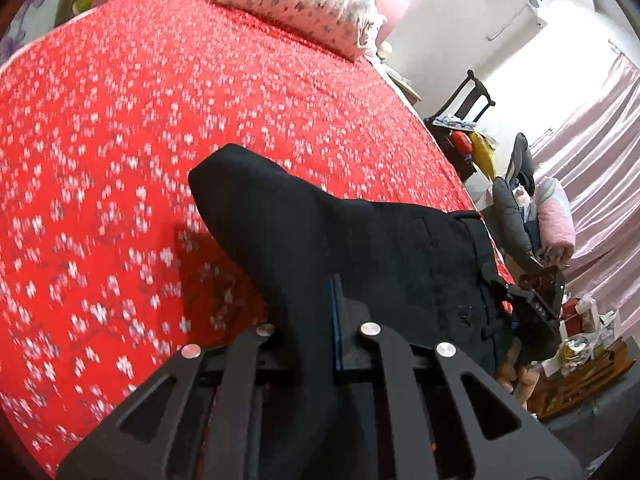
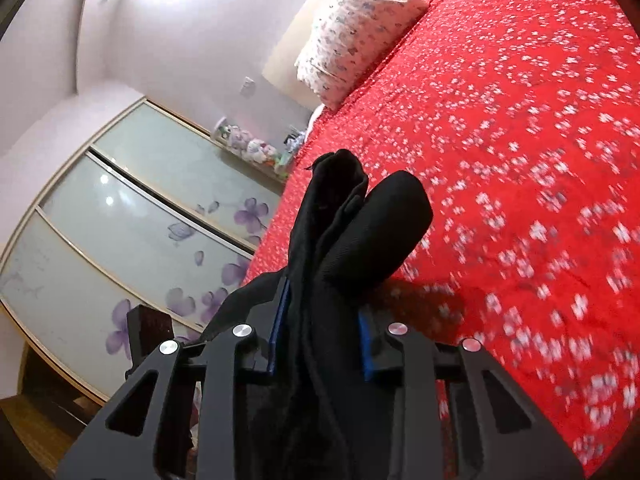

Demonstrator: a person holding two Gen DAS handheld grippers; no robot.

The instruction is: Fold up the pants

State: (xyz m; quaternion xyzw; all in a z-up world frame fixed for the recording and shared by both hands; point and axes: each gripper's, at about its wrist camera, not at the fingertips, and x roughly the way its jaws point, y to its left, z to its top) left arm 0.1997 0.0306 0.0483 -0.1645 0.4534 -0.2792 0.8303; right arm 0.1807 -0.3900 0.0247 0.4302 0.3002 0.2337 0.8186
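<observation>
The black pants [image 1: 340, 240] hang in the air above the red flowered bedspread [image 1: 160, 140]. My left gripper [image 1: 316, 312] is shut on the black cloth, which drapes over its fingers and hides the tips. The waistband runs to the right, where my right gripper [image 1: 532, 312] holds it. In the right wrist view my right gripper [image 2: 324, 312] is shut on a bunched fold of the pants [image 2: 360, 232], with blue pads [image 2: 280, 320] showing at either side of the cloth.
A flowered pillow [image 1: 304, 4] lies at the head of the bed. A chair and piled clothes [image 1: 528, 200] stand right of the bed. A wooden tray with small items [image 1: 580, 364] is lower right. A wardrobe with flowered glass doors [image 2: 132, 232] stands left.
</observation>
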